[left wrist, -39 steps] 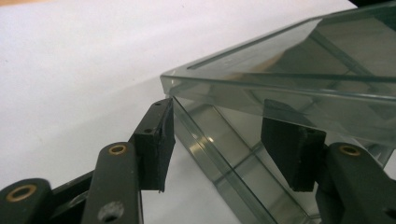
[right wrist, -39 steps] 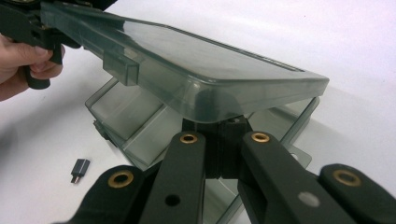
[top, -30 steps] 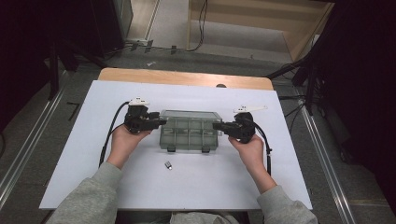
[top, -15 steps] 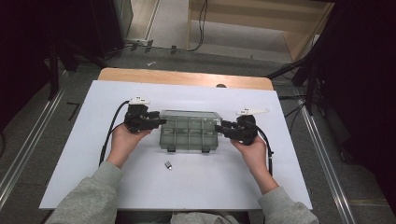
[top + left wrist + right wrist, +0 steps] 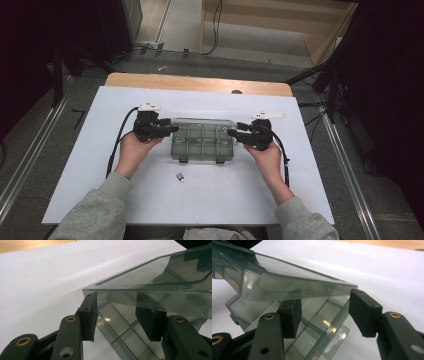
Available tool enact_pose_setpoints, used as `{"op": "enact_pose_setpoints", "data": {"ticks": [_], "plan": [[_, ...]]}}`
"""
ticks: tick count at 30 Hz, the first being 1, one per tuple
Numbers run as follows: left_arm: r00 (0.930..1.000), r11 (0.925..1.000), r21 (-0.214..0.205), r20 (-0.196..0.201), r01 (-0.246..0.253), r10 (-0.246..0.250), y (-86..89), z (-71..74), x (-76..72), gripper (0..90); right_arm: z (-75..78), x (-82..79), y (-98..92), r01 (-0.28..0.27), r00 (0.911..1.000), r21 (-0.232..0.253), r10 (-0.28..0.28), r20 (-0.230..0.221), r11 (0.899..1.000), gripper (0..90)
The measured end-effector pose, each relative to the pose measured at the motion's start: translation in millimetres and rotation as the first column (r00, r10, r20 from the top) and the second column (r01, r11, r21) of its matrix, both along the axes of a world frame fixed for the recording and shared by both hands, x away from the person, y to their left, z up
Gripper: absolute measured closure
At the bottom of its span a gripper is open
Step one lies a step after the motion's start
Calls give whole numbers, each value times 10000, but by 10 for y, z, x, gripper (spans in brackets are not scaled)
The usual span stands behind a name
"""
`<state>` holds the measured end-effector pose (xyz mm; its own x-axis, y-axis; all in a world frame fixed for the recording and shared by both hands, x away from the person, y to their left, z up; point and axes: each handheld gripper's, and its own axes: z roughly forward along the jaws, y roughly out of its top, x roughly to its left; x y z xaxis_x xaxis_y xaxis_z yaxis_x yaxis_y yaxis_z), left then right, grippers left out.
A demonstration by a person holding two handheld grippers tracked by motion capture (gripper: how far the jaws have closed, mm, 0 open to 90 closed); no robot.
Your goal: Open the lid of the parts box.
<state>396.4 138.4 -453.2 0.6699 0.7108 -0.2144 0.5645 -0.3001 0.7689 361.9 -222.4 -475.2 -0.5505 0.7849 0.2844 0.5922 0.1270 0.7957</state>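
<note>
Clear plastic box point(image 5: 202, 140) sits mid-desk point(image 5: 90, 165), lid ajar; my left gripper point(image 5: 167, 129) half-open astride its wall, my right gripper point(image 5: 234, 131), jaws just opening, pressing nothing, should regrip the lid's edge squarely.

Bright even overhead light on the white worktop point(image 5: 210, 200), dark surroundings beyond its left and right edges, soft shadows under the hands, glare streaks on the clear box lid point(image 5: 160, 277), near jaws blurred in both gripper views, high view slightly soft
</note>
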Motion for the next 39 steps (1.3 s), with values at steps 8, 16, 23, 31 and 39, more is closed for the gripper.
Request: {"op": "enact_pose_setpoints", "data": {"ticks": [8,16,23,31,39], "plan": [[10000,10000,-52,-5,-78,78,-1,20,26,523,81,-4,61,266,9985,-185,-257,494,9995,484],[9999,9999,-34,72,-105,106,-4,42,50,522,152,27,76,348,9975,-136,-339,626,9993,541],[9998,9998,-110,127,-156,157,-15,68,75,522,172,56,76,408,9974,-123,-400,607,9991,543],[9987,9994,-122,375,-332,336,-30,92,110,522,186,82,86,537,9965,-32,-534,643,9986,543],[9958,9983,-281,743,-512,531,-62,83,133,523,164,117,118,747,9926,-156,-729,970,9971,538]]}}
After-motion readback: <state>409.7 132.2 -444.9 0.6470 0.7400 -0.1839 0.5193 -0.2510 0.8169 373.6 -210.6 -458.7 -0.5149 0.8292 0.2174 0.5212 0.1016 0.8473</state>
